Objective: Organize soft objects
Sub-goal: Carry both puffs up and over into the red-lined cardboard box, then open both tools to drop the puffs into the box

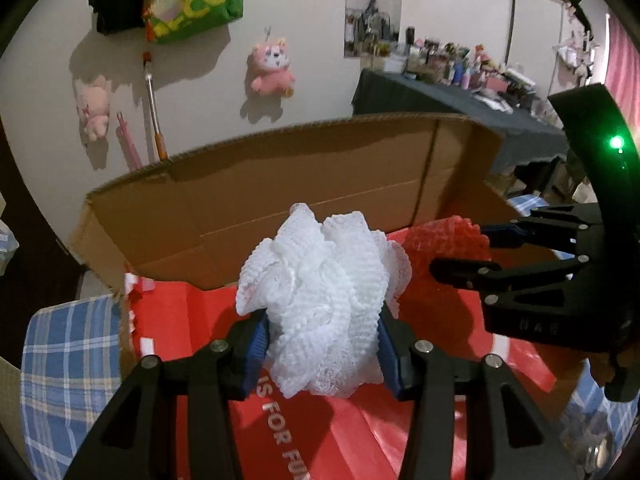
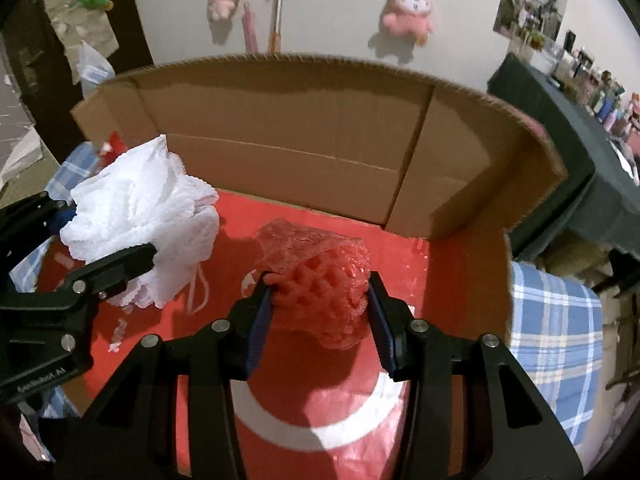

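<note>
Left wrist view: the left gripper clenches the white mesh pouf above the cardboard box, directly over its red lining.

Right wrist view: the right gripper grips the red mesh pouf over the box's middle; the white pouf hangs beside it, toward the left edge.

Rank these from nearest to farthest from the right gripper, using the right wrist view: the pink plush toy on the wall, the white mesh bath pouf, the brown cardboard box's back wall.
1. White mesh bath pouf, left, beside the right gripper.
2. Brown cardboard box's back wall, straight ahead.
3. Pink plush toy, hanging on the wall beyond the box.
</note>
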Available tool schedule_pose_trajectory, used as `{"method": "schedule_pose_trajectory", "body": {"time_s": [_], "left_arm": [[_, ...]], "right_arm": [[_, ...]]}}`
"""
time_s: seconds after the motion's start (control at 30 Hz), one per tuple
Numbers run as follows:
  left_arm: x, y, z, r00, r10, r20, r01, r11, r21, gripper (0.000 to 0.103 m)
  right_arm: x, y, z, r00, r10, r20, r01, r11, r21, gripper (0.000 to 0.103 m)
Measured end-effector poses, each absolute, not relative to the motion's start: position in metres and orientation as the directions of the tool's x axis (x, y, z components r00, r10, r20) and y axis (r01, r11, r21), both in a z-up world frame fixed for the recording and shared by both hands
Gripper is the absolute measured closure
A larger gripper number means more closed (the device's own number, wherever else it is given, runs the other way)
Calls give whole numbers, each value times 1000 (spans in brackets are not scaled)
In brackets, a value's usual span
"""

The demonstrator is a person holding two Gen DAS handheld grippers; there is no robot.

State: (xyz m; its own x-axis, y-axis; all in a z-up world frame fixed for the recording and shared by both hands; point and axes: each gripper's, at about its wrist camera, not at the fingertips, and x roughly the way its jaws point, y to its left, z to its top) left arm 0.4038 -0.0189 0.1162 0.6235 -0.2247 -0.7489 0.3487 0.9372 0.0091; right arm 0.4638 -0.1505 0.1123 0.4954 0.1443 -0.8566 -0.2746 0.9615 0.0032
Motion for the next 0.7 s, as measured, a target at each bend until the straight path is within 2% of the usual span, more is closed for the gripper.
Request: {"method": "schedule_pose_trajectory", "body": {"time_s": [0.3,0.7], "left_arm": [[424,-29,88,598,-158,-786,319,946,53,49],[426,-25,86,597,-167,-785,308,951,33,39]], "right_arm": [[484,-150,92,469,124,-874,-240,971,9,57],[494,-153,87,464,131,-876,-236,971,20,50]]}}
